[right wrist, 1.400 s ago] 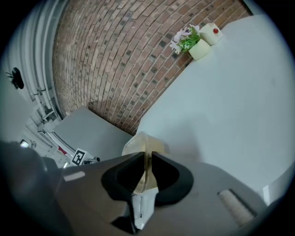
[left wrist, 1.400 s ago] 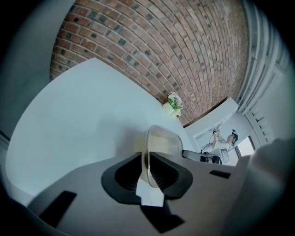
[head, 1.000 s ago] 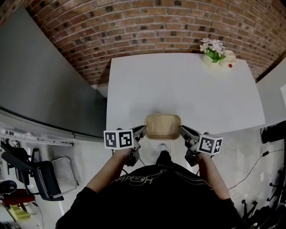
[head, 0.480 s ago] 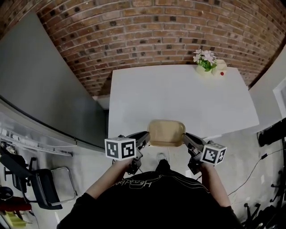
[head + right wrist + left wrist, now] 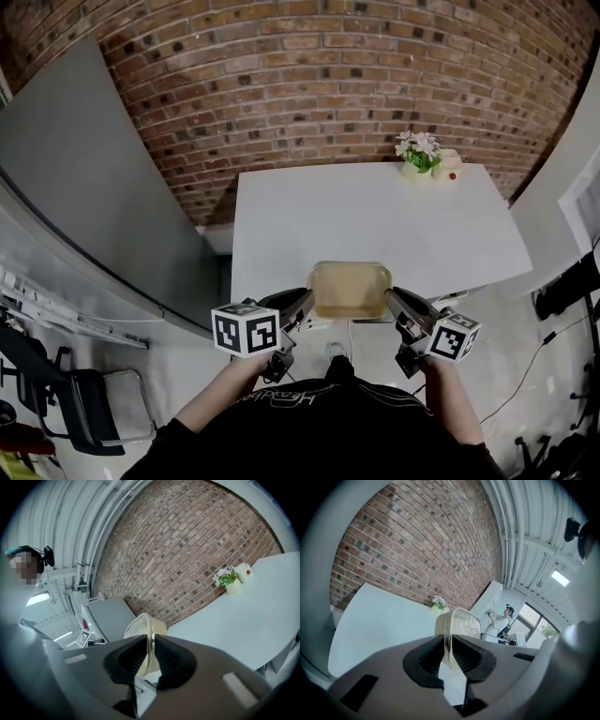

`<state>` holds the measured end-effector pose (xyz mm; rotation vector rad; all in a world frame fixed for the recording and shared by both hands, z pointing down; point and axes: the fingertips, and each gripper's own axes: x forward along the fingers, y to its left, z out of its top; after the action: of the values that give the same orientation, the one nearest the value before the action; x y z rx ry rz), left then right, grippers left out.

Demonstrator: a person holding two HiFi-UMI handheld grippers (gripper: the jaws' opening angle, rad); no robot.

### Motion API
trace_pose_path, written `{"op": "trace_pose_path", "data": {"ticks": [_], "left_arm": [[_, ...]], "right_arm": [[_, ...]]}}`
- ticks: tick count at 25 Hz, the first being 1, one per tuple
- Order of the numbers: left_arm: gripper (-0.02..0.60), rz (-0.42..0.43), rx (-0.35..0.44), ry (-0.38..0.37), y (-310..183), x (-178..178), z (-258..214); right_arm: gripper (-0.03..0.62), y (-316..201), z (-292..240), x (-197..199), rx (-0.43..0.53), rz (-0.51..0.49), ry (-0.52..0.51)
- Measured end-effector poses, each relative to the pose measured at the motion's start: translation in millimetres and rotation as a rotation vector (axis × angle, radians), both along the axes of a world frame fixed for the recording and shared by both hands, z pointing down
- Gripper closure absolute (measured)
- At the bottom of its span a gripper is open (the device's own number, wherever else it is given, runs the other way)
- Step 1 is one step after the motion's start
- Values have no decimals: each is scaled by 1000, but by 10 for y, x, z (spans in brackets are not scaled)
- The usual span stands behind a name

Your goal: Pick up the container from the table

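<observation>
A beige, translucent rectangular container (image 5: 350, 290) hangs over the near edge of the white table (image 5: 366, 216), held by its two short sides. My left gripper (image 5: 307, 304) is shut on the container's left rim (image 5: 451, 641). My right gripper (image 5: 393, 300) is shut on the right rim (image 5: 149, 646). In both gripper views the thin rim stands upright between the ribbed black pads, with the container's body beyond the jaws. The container looks empty.
A small pot of flowers (image 5: 418, 154) with a pale round object beside it stands at the table's far right corner. A brick wall (image 5: 309, 84) runs behind the table. A grey panel (image 5: 84, 197) stands at the left. A person (image 5: 502, 618) stands far off in the left gripper view.
Both grippers have lifted the container and drawn it toward me, past the table's near edge. The head view has tilted up, showing more brick wall.
</observation>
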<state>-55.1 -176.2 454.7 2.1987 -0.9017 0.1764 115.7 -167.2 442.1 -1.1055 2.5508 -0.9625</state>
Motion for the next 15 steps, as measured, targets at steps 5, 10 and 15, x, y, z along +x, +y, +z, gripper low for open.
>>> {"op": "trace_pose_path", "data": {"ticks": [5,10,15], "left_arm": [[525,10,62,16,166,-70,-182],[525,15,123,8,270,-114,-294],[525,22,135,12,386,-146,-292]], "right_arm": [[542,159,-202,-110,56,7,-26],[542,280,-340,-145,115,13,-27],[542,413,-326,-176,122,23,0]]}}
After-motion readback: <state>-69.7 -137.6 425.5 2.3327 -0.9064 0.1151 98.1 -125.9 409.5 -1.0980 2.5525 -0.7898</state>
